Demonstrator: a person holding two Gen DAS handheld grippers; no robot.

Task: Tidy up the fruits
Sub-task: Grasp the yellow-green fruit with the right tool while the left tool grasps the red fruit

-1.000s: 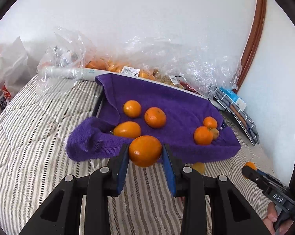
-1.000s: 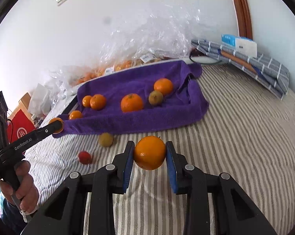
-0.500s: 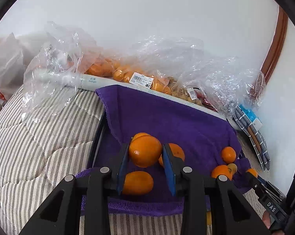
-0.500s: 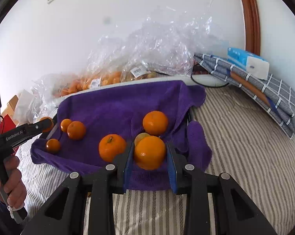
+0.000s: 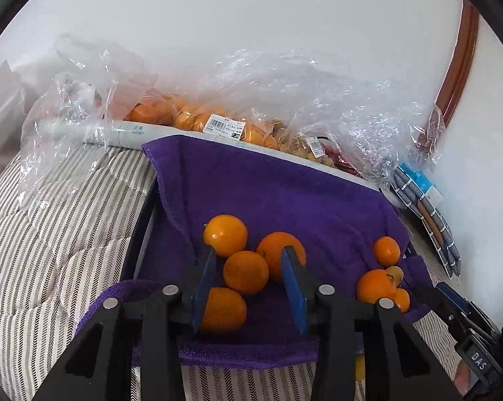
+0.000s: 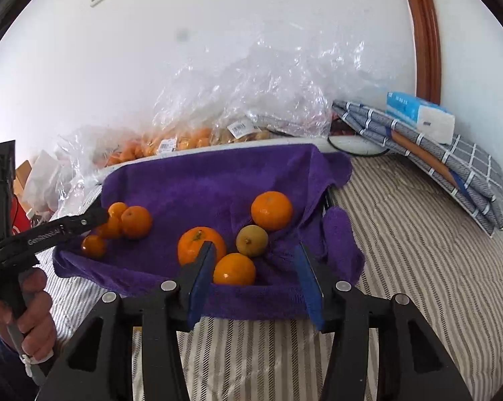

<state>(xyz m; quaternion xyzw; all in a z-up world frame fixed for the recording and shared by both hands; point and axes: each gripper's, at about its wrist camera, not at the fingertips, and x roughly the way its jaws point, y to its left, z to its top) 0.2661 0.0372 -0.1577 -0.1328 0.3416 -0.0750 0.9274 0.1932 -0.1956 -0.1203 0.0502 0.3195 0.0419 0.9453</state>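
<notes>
A purple towel (image 5: 278, 193) lines a tray on the striped bed and holds several oranges. My left gripper (image 5: 248, 264) is open over the towel's left end, and an orange (image 5: 245, 272) lies free between its fingers among three others. My right gripper (image 6: 255, 260) is open over the towel's right end (image 6: 218, 180). An orange (image 6: 234, 269) lies just inside its left finger, beside a bigger orange (image 6: 198, 244), a greenish fruit (image 6: 251, 240) and another orange (image 6: 271, 210). The left gripper (image 6: 94, 217) shows at the left of the right wrist view.
Clear plastic bags of oranges and other fruit (image 5: 218, 123) lie along the wall behind the tray. Folded checked cloth (image 6: 445, 163) with a tissue pack (image 6: 418, 117) sits at the right. A small yellow fruit (image 5: 360, 366) lies on the striped bed cover (image 6: 418, 267) below the towel's front edge.
Both grippers moved forward over the towel, opened and let go of their oranges, which now rest on the towel.
</notes>
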